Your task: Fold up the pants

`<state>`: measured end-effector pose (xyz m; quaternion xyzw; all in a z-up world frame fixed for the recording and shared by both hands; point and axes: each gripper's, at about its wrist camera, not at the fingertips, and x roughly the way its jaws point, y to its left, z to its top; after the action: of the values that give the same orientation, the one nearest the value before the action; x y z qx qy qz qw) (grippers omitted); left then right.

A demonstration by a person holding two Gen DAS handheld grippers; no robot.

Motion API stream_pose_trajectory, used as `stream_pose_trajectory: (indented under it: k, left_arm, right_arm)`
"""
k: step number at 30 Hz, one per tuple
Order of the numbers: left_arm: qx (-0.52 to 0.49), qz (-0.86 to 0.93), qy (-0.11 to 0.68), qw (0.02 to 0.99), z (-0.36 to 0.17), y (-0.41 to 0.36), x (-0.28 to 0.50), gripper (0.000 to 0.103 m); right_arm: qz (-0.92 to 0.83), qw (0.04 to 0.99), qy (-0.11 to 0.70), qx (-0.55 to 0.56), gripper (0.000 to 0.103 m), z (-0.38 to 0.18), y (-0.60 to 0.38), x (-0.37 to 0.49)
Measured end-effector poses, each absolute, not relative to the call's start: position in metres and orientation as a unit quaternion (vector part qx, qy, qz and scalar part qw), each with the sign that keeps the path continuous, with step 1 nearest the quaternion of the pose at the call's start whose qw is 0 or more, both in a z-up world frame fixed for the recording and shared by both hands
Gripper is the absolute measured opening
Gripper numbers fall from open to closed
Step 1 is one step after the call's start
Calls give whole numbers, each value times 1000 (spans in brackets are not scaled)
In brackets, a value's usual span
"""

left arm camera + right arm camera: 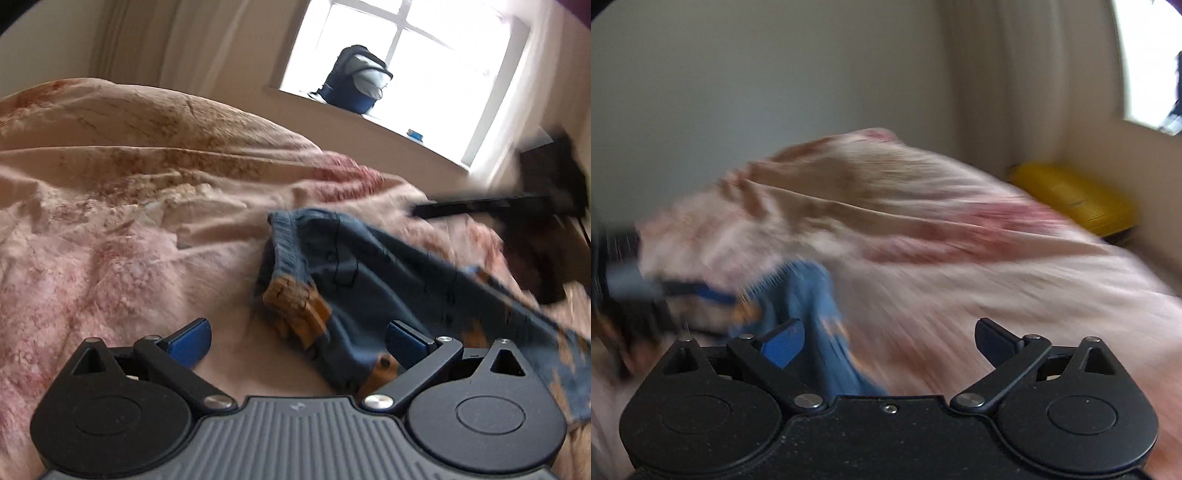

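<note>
Blue pants [369,273] with orange patches lie crumpled on the pink floral bedspread [110,229], waistband toward the far side. My left gripper [295,341] is open just in front of them, its right finger over the cloth, holding nothing. My right gripper [886,343] is open and empty; its view is motion-blurred, with the pants [812,306] at lower left by its left finger. The right gripper also shows in the left wrist view [480,206] as a dark blurred shape beyond the pants. The left gripper shows blurred in the right wrist view [631,280].
The rumpled bedspread [960,266] covers the whole bed. A window [406,55] with a dark backpack [354,79] on its sill is behind. A yellow object [1075,199] sits beside the bed by the wall.
</note>
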<state>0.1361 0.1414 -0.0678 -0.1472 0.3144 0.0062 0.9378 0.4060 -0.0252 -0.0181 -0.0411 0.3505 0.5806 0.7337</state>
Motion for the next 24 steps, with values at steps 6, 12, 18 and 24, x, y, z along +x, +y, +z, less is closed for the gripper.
stream_pose_trajectory:
  k: [6,12,18,24]
  left_arm:
    - [-125,-20,322,938,-65,138,134,103]
    - [-171,-28,310,935,-66,148,147,103]
    - [-260,-36,303,916,-76,171,160,101]
    - [-349,-21,293,890,-82,186,167,72]
  right_arm:
    - [651,659,362,-101,38,-31,59,397]
    - [648,676,338,-95,15,-39,48,401]
    - [638,685,348,-48,14,-46,30,419]
    - [636,687,349,-43,17,-48,32,417]
